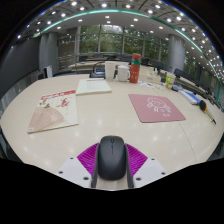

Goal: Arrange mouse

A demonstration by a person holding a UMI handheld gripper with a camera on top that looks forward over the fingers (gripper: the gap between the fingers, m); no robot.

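The gripper [112, 170] holds a dark mouse [111, 156] between its pads. Beyond the mouse, a pink mat [156, 107] lies on the counter [110, 118]. No writing is readable.

- No text could be read anywhere.
- The print on the magazine [52, 112] lying on the table [100, 125] was too small to make out.

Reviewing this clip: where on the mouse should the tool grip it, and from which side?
Grip the mouse across its two long flanks at mid-body, coming from its rear end. It lies lengthwise between the tool fingers, whose pads flank its sides already; whether they press is unclear.
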